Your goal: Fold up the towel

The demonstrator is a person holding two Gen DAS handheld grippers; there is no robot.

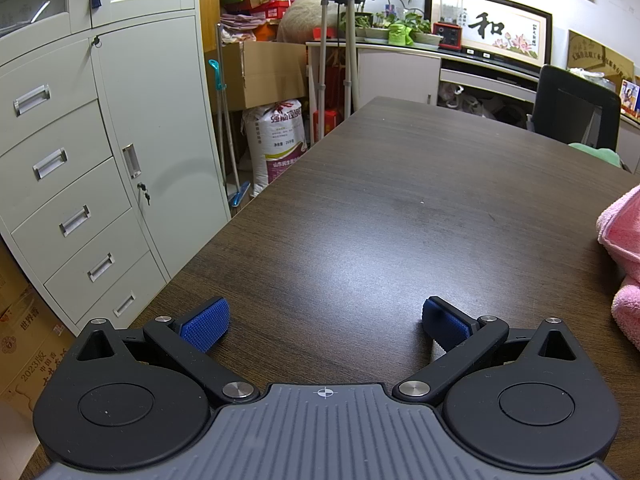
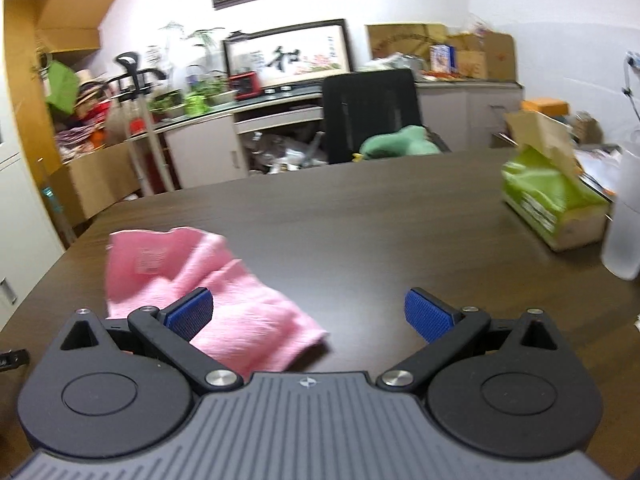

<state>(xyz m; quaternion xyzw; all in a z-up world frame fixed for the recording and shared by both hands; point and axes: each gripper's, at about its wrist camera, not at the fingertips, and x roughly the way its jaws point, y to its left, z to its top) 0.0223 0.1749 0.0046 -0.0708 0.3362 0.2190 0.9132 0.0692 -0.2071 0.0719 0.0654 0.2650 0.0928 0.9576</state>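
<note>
A crumpled pink towel [image 2: 208, 292] lies on the dark wooden table [image 2: 360, 232], in the lower left of the right wrist view. My right gripper [image 2: 308, 314] is open and empty just above the table; its left finger stands over the towel's near part, the right finger over bare wood. The towel also shows at the right edge of the left wrist view [image 1: 624, 248]. My left gripper [image 1: 326, 326] is open and empty over bare table [image 1: 380, 200], well left of the towel.
A green tissue box [image 2: 556, 204] and a frosted white bottle [image 2: 624, 216] stand at the table's right. A black office chair [image 2: 372, 112] with a green cushion sits behind the far edge. White cabinets [image 1: 100, 160] stand left of the table.
</note>
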